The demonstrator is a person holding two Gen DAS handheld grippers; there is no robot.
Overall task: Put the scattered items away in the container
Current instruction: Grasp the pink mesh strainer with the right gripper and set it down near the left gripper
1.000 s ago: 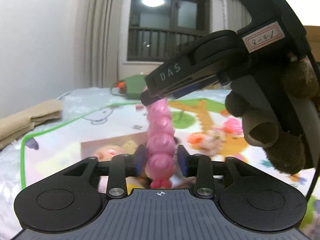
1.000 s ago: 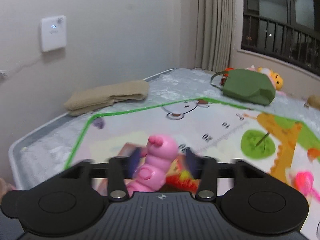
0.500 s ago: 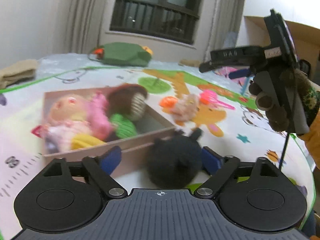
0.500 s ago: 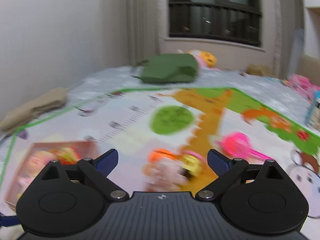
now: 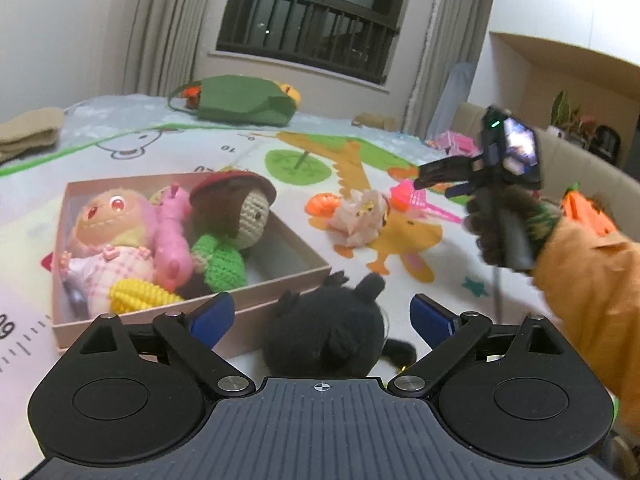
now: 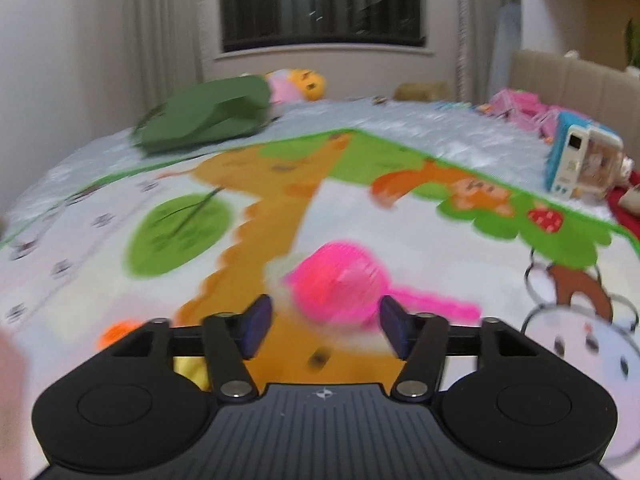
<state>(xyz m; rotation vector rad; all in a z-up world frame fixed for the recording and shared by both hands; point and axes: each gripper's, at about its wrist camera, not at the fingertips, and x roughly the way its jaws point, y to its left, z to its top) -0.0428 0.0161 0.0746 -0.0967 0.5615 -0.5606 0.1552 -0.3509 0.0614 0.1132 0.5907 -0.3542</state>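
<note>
Meanwhile the left gripper [image 5: 320, 314] was spreading its jaws wide around a black plush toy [image 5: 326, 336] on the play mat [image 5: 420, 288], just outside the near right corner of the pink box [image 5: 280, 280], pads clear of it. Dolls [image 5: 120, 240] already filled the box. The right gripper [image 6: 326, 330] was closing its jaws near a blurred pink paddle [image 6: 340, 284] towards the mat's right edge, not yet pinching it

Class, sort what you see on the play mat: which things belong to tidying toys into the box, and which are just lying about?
Part of the job:
pink box
black plush toy
pink toy net
orange toy
pale doll

Lying about:
green bag
folded beige cloth
blue toy box
</note>
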